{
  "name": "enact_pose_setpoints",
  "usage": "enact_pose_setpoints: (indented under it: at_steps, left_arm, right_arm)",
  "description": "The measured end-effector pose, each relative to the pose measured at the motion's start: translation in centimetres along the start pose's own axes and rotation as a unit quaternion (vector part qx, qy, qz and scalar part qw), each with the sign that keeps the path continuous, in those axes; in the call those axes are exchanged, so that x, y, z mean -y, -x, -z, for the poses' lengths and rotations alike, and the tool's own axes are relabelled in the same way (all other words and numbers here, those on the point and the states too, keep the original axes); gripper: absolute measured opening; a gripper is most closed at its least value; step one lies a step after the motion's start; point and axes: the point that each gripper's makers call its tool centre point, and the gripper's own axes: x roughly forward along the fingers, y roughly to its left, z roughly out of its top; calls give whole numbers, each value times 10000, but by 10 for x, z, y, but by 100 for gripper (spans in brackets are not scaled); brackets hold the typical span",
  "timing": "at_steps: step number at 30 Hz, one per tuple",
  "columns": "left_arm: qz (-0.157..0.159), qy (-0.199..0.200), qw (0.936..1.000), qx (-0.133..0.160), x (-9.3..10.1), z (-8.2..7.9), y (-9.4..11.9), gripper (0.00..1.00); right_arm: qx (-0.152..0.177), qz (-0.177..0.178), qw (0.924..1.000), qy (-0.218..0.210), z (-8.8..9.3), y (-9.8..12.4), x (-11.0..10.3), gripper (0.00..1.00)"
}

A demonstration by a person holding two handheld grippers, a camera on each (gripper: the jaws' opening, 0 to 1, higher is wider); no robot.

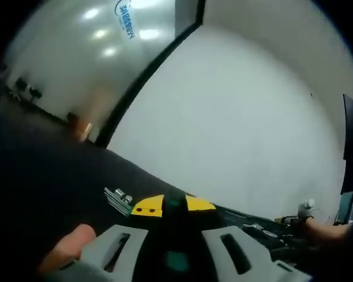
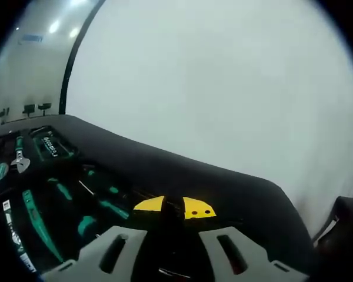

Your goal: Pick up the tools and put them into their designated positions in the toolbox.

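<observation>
Both grippers, left (image 1: 175,235) and right (image 2: 167,235), stand spread and hold nothing. The right gripper view shows green-handled tools (image 2: 38,220), perhaps screwdrivers; the left gripper view a fingertip (image 1: 67,247).

Open black tabletop (image 2: 182,170) ahead of right jaws; green-handled tools (image 2: 59,200) crowd left side.

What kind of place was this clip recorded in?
Likely an indoor office or lab: a plain white wall, a frosted glass partition with blue lettering reflecting ceiling lights, and a black-covered table with green-handled tools.
</observation>
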Motion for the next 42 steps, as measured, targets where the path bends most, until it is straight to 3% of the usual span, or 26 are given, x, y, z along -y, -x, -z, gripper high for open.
enact_pose_setpoints:
  at_steps: [6, 16, 22, 26, 28, 30, 31, 34, 35, 36, 39, 42]
  left_arm:
    - [-1, 1, 10000, -13, -6, 1, -2, 13]
    - [-5, -37, 10000, -59, -3, 4, 0, 13]
    - [-106, -168, 9992, -339, -6, 12, -2, 13]
    - [-297, 324, 9974, -567, -11, 7, -5, 14]
    - [-661, 310, 9946, -740, -25, 2, -6, 14]
    - [-1202, -78, 9861, -1142, -46, 4, -6, 15]
    - [-1299, 1, 9822, -1358, -50, 8, -8, 15]
    - [-1175, 113, 9788, -1674, -45, 13, -18, 28]
    - [-1125, -29, 9784, -1732, -42, 13, -25, 38]
    - [-1116, -114, 9779, -1766, -41, 14, -29, 42]
    - [-1380, -179, 9710, -1945, -44, 20, -39, 44]
    - [-1607, -122, 9657, -2034, -51, 29, -50, 53]
  right_arm:
    - [-1, 5, 10000, -10, 1, 9, -3, 8]
    - [-42, 26, 10000, 34, 0, 0, 1, 8]
    - [-57, 64, 10000, 28, 0, -2, 3, 8]
    - [-84, 66, 9999, 62, 2, -4, 2, 8]
    - [-88, 74, 9999, 73, 2, -2, 2, 8]
    - [-80, 77, 9999, 45, 2, 1, 1, 8]
    - [-80, 80, 9999, 39, 2, 1, 1, 8]
    - [-88, 80, 9999, 54, 3, 5, -2, 8]
    - [-91, 84, 9999, 68, 3, 5, -2, 8]
    - [-91, 96, 9999, 77, 3, 9, -3, 8]
    - [-69, 116, 9999, 46, 2, 8, -1, 8]
    - [-33, 157, 9999, -58, 0, 3, 5, 8]
